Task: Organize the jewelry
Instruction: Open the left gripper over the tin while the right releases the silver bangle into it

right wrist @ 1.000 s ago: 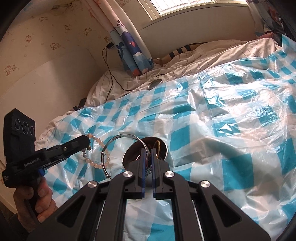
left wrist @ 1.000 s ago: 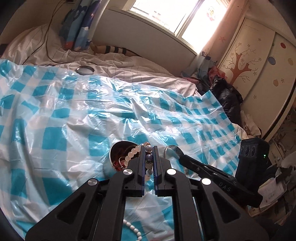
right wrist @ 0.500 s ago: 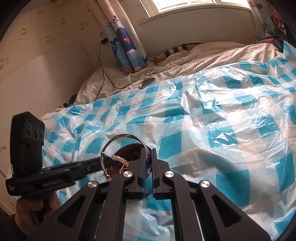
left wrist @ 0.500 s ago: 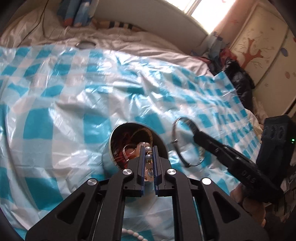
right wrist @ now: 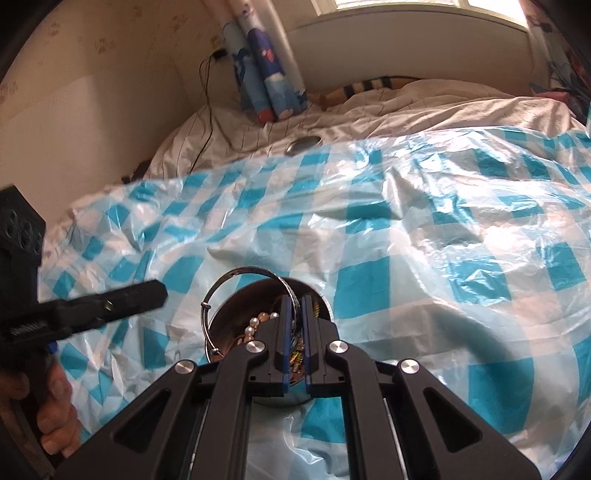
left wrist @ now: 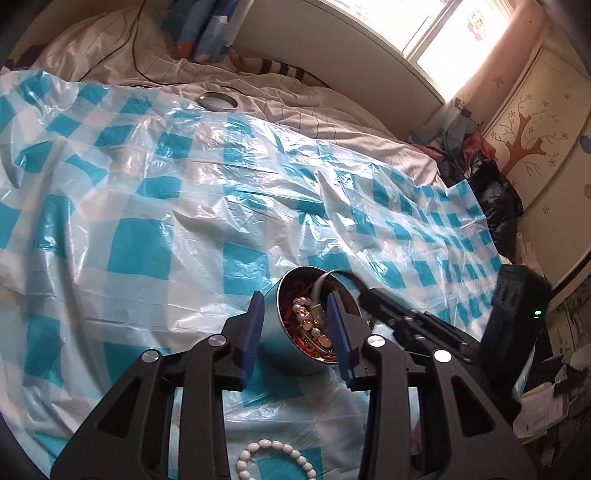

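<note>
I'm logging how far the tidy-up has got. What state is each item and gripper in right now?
Round tin: upright on the checkered plastic sheet, lid off, jewelry inside.
Pearl bracelet: in the tin.
Silver bangle: pinched by the right gripper, half over the tin's rim.
White bead bracelet: on the sheet, outside the tin.
Tin lid: far off on the bedsheet.
Left gripper: opening, holding nothing.

Pretty clearly a home bedroom, probably a kid's: rumpled bed (left wrist: 332,122) under a window (left wrist: 454,33), cartoon curtains (right wrist: 266,70), and a wardrobe (left wrist: 535,122) painted with a tree.
</note>
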A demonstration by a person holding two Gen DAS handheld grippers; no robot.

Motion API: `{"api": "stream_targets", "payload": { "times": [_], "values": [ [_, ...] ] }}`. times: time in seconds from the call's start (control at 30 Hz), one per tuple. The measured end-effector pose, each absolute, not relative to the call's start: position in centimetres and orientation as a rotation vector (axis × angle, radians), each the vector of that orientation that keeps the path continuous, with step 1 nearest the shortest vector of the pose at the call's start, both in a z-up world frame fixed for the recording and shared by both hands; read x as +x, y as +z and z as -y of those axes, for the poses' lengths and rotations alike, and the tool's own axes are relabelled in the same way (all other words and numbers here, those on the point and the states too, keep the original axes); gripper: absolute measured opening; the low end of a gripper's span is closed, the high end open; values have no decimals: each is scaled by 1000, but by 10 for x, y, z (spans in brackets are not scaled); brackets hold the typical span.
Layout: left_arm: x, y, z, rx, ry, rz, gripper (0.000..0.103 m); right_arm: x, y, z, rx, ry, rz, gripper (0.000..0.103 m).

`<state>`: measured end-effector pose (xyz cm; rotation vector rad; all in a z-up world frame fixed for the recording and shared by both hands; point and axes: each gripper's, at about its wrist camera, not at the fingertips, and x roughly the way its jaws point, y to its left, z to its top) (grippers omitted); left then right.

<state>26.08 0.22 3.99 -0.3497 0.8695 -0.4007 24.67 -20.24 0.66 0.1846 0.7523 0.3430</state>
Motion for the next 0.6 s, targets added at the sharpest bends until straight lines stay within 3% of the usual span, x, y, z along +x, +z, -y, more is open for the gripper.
{"api": "stream_targets", "payload": {
  "times": [0.07,0.23,0.37,0.6],
  "values": [
    [257,41,-4,-348,-399,-870,38,249,3,198,168,337,-764,17],
    [246,41,0,-302,-394,-882,42,243,15,206,188,326,-730,22],
    [235,37,7,-226,-390,-900,47,236,28,207,196,332,-693,36],
    [208,37,11,-85,-375,-936,58,227,31,193,169,370,-707,44]
  ]
}}
